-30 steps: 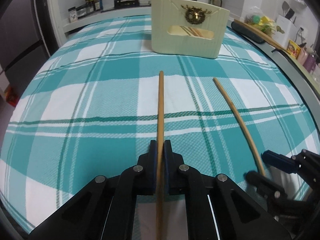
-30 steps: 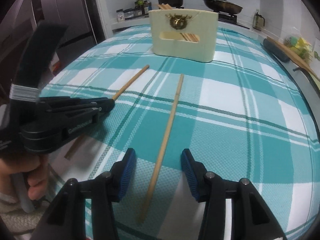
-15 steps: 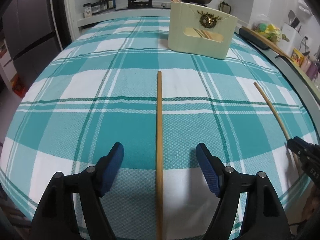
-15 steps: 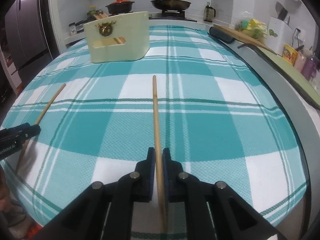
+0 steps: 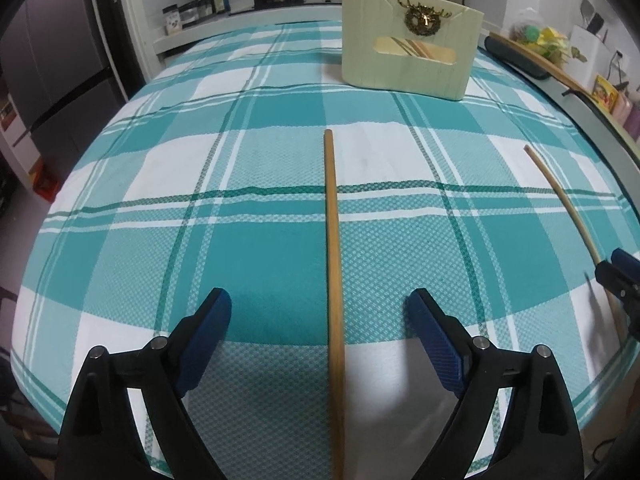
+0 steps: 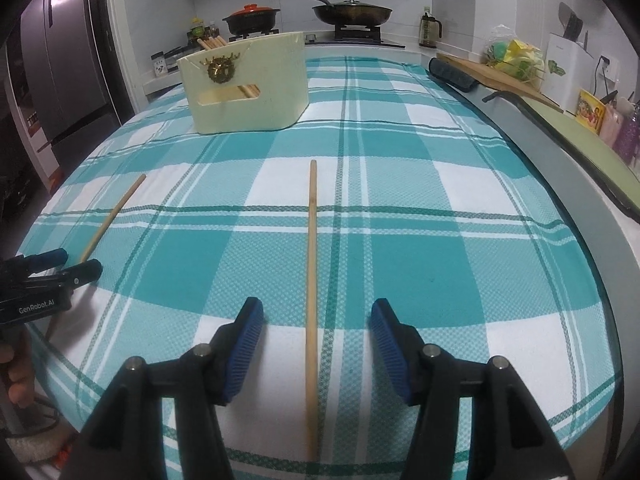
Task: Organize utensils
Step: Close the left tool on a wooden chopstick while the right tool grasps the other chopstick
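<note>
- Lying flat on the teal-and-white plaid tablecloth (image 5: 280,256), two long wooden chopsticks point toward twelve o'clock, well apart from each other.
- Left gripper (image 5: 324,332): its blue-padded black fingers (image 5: 208,320) stand wide apart, one on each side of the left-hand wooden chopstick (image 5: 334,280), touching nothing.
- That stick runs straight up the middle of the left wrist view, its far tip resting on a white square of the cloth.
- Right gripper (image 6: 316,336): its ribbed blue pads (image 6: 246,340) are likewise spread, straddling the right-hand wooden chopstick (image 6: 311,280) without contact.
- From the left wrist view, the right-hand stick (image 5: 568,216) sits at about three o'clock, with the right gripper's tips at the frame edge beside it.
- From the right wrist view, the left-hand stick (image 6: 108,224) lies at about nine o'clock, with the left gripper (image 6: 60,266) near its lower end.
- A cream-coloured rectangular utensil box with a slot handle and a gold wreath ornament (image 5: 408,56) stands upright at twelve to one o'clock, well beyond both sticks; more wooden chopsticks (image 6: 212,43) poke out of its top, tilted.
- Beyond the table, a black pot with an orange lid (image 6: 251,19) and a lidded dark frying pan (image 6: 352,12) sit on the stove, and a grey refrigerator (image 6: 68,60) stands at ten o'clock.
</note>
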`<state>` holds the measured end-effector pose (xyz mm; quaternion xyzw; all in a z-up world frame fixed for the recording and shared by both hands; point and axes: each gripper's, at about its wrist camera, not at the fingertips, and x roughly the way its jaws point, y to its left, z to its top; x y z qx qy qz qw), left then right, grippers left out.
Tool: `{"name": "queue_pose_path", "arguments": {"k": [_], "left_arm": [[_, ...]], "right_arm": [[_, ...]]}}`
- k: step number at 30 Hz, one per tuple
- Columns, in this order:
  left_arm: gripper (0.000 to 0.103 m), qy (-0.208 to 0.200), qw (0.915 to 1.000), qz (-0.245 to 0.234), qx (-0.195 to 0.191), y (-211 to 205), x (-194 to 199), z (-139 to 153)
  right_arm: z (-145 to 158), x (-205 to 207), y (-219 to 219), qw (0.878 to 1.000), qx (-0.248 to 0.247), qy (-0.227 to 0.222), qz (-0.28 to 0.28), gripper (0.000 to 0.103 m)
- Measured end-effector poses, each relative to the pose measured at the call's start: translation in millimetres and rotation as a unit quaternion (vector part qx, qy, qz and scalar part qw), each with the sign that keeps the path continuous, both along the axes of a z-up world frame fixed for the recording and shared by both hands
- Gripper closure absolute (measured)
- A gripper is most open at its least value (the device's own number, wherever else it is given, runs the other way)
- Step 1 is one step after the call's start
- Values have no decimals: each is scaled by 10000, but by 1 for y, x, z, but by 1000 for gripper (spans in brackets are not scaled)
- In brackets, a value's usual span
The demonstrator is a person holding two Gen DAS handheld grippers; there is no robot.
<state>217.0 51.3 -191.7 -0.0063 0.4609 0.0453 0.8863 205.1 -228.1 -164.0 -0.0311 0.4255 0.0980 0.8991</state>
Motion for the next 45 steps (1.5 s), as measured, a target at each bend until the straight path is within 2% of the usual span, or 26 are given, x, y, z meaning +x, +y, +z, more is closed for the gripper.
{"name": "queue_pose_path", "arguments": {"k": [9, 18, 23, 28, 30, 33, 35, 37, 39, 43, 45], "left_arm": [[2, -5, 10000, 22, -19, 4, 1, -3], [1, 27, 10000, -18, -79, 5, 3, -4], [1, 138, 9993, -250, -244, 11, 7, 0], [2, 24, 9979, -525, -375, 28, 16, 18], [2, 17, 9964, -621, -583, 38, 26, 26], [2, 212, 9898, -714, -1214, 55, 44, 33], [3, 322, 9869, -689, -1420, 62, 54, 34], [7, 393, 9878, -717, -1323, 60, 64, 33], [16, 481, 9901, -793, -1052, 51, 76, 32], [30, 801, 9905, -1046, -397, 24, 102, 22], [37, 937, 9888, -1160, -36, 13, 112, 16]], "right_arm": [[-9, 5, 4, 9997, -156, 139, 86, 45], [-9, 6, 5, 9993, -280, 190, 162, 44], [-8, 12, 5, 9980, -343, 394, 345, 43], [-6, 23, 1, 9948, -340, 718, 636, 43], [-4, 30, 2, 9928, -344, 843, 773, 43], [-1, 47, 2, 9893, -246, 1068, 959, 43], [0, 60, 2, 9870, -144, 1241, 1011, 44], [1, 72, 2, 9856, -69, 1350, 1018, 44], [2, 84, 4, 9841, -33, 1414, 1075, 44], [1, 111, 14, 9811, -126, 1551, 1152, 59], [0, 125, 20, 9801, -155, 1613, 1145, 61]]}}
